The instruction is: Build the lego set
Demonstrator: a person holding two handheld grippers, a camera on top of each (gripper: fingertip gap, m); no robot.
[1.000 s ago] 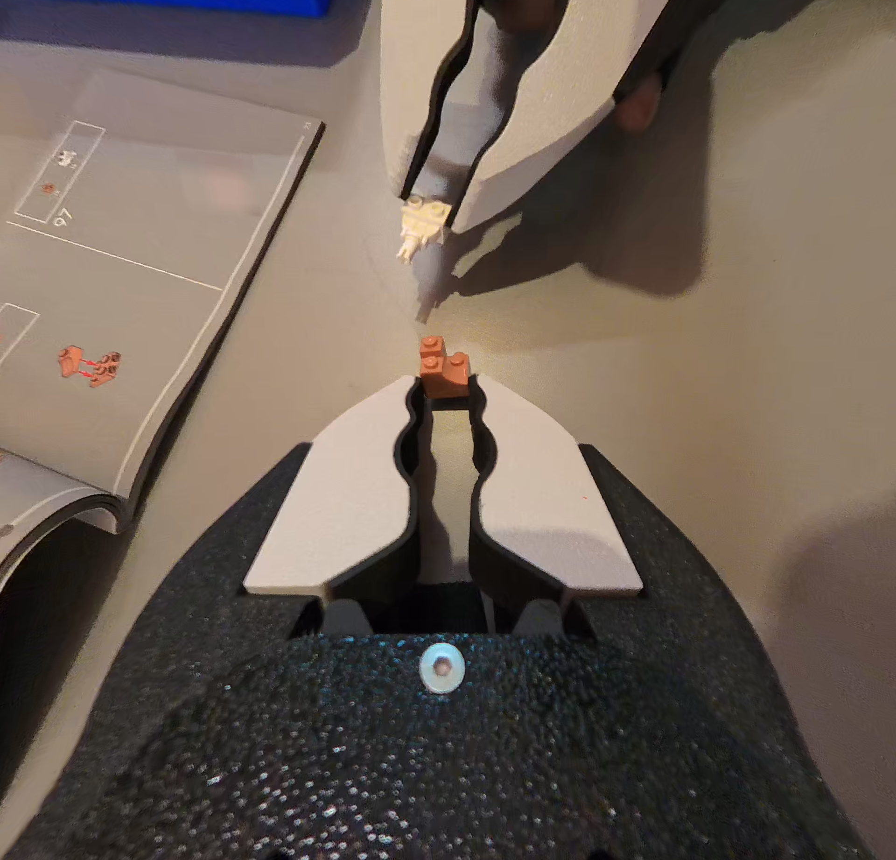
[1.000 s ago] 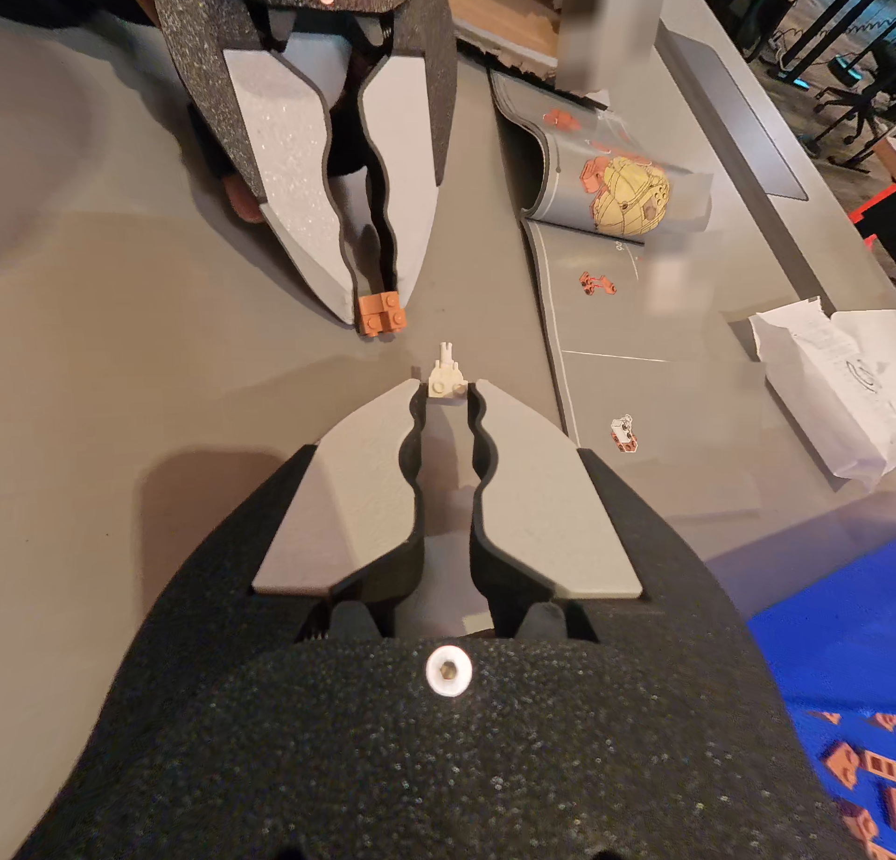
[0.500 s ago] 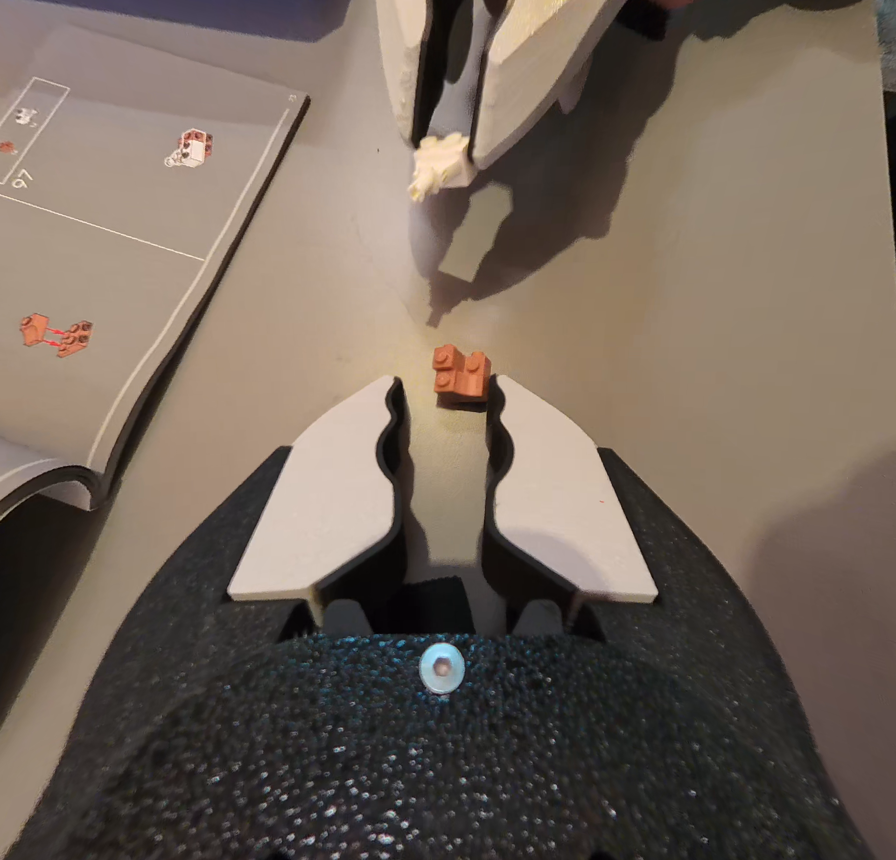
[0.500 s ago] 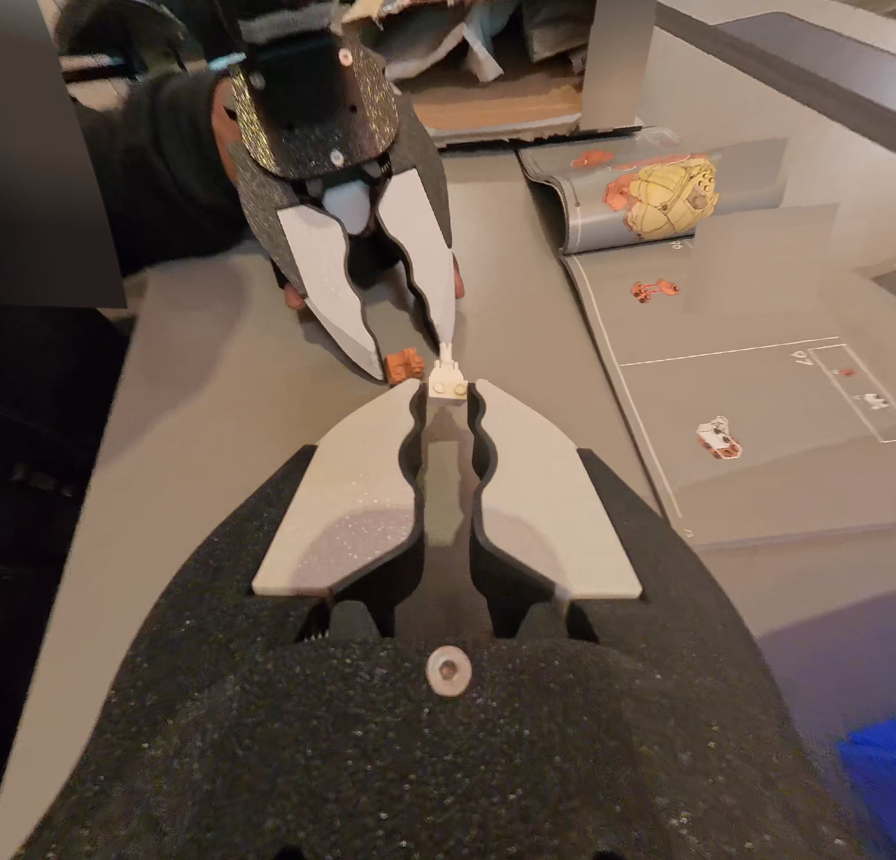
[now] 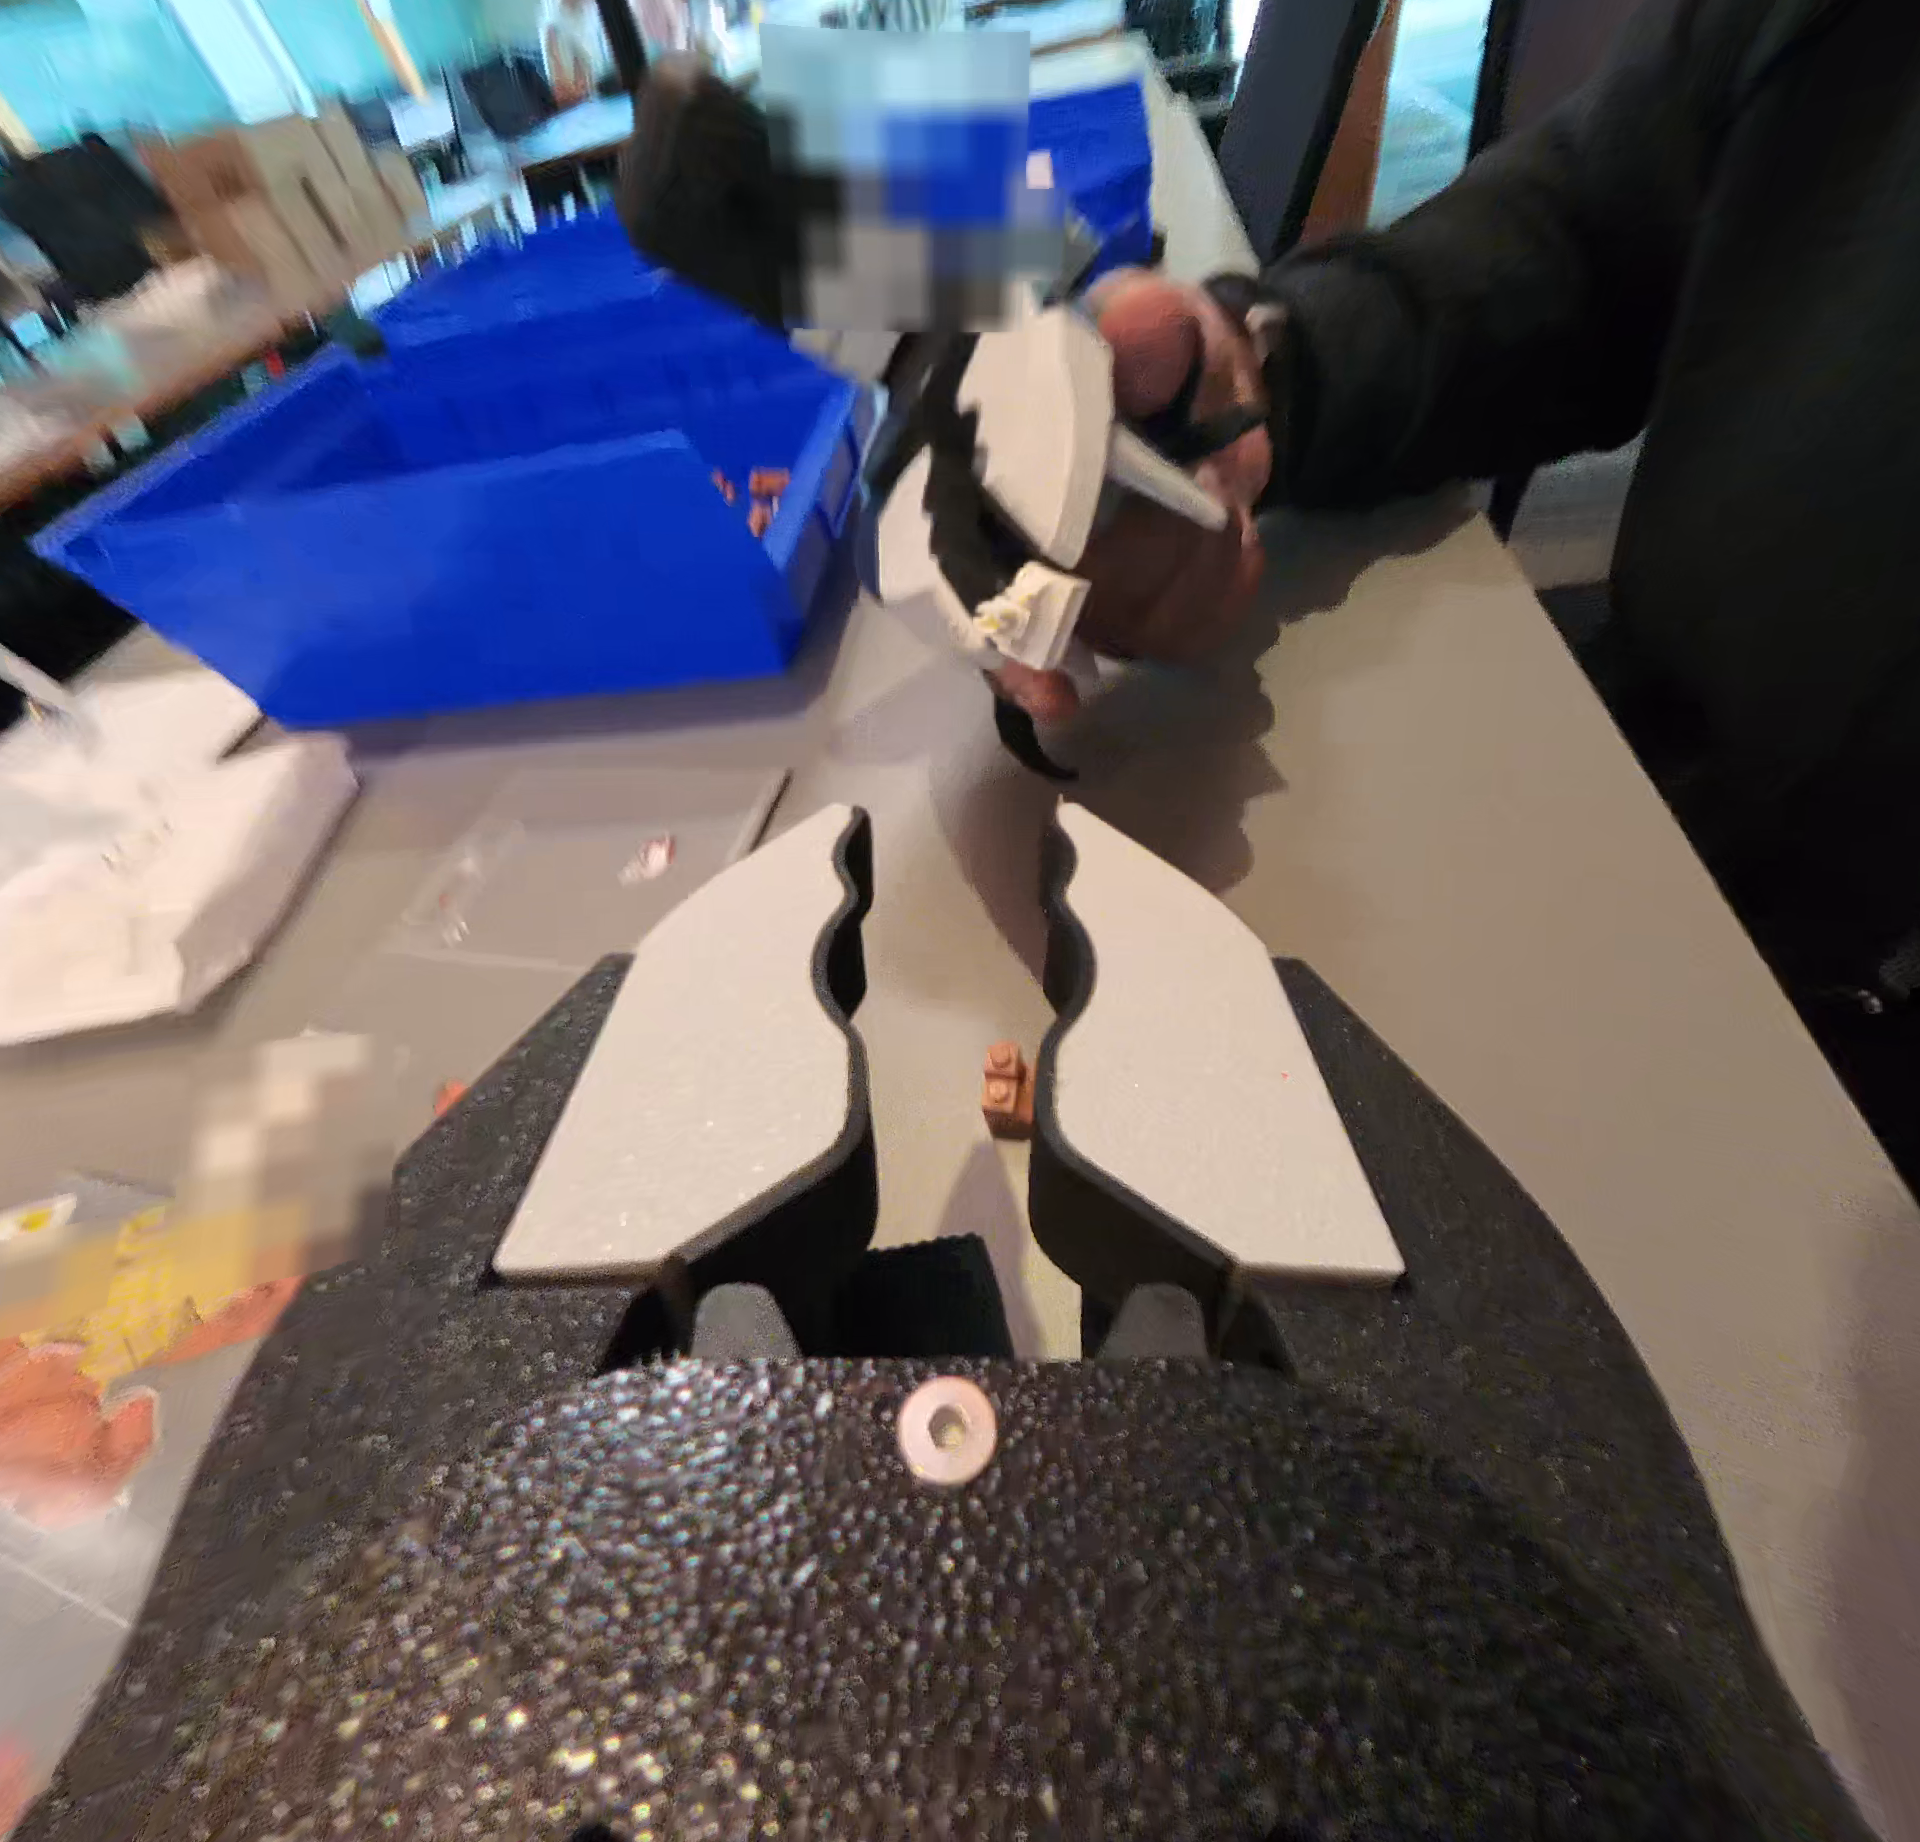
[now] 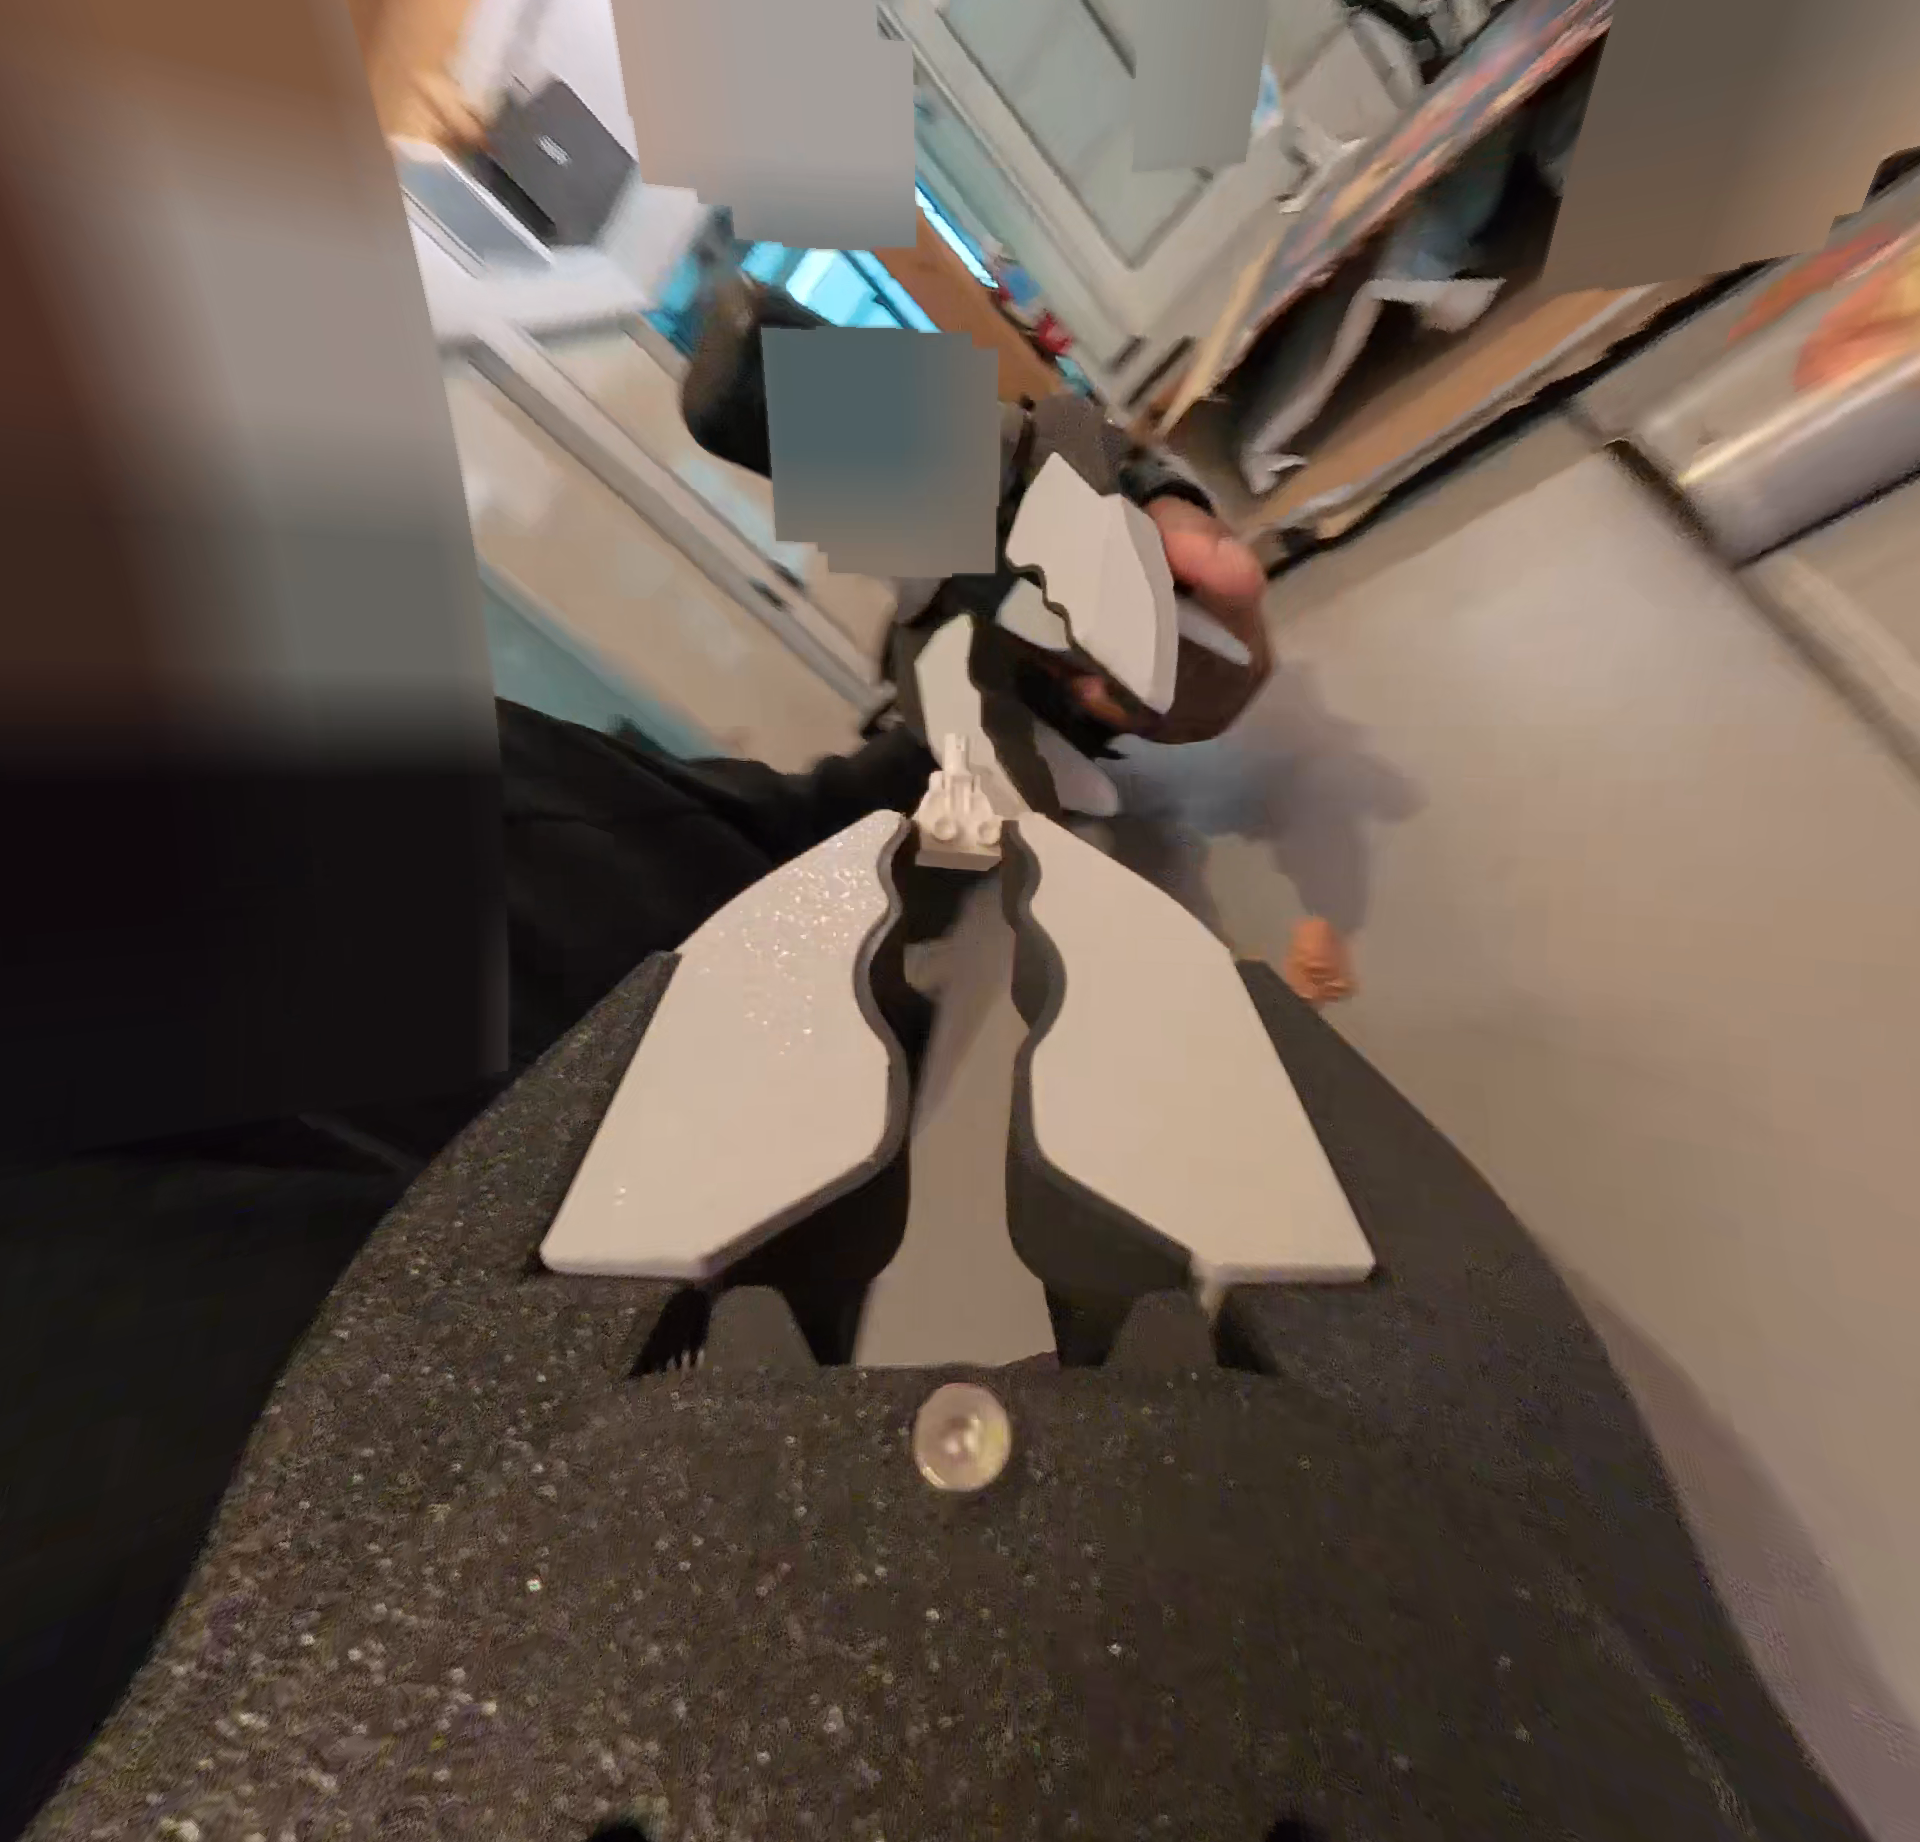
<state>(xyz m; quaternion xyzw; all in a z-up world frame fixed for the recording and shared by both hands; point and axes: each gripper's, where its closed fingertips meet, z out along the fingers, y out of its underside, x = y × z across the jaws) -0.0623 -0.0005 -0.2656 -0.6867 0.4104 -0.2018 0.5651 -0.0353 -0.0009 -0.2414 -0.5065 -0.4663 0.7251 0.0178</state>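
Observation:
My left gripper (image 5: 956,826) is open and empty, raised above the grey table (image 5: 1455,857). A small orange-brown brick (image 5: 1006,1091) lies loose on the table below, seen between my left fingers but not touched; it also shows in the right wrist view (image 6: 1320,961). My right gripper (image 6: 958,852) is shut on a small white piece (image 6: 954,821) at its fingertips and holds it in the air. In the left wrist view the right gripper's fingers (image 5: 1039,442) hold that white piece (image 5: 1016,613) ahead of my left gripper. The left gripper's fingers (image 6: 1112,597) stand spread just beyond the white piece.
A blue bin (image 5: 468,545) with small brown pieces stands at the far left. A white paper bag (image 5: 135,857) and an open instruction booklet (image 5: 582,857) lie left of it. A person's dark sleeve (image 5: 1558,286) reaches in from the right. Left tips to right tips: about 4 cm.
My left gripper opened and let the orange-brown brick go onto the table, then lifted and tilted up. My right gripper also rose, keeping the white piece.

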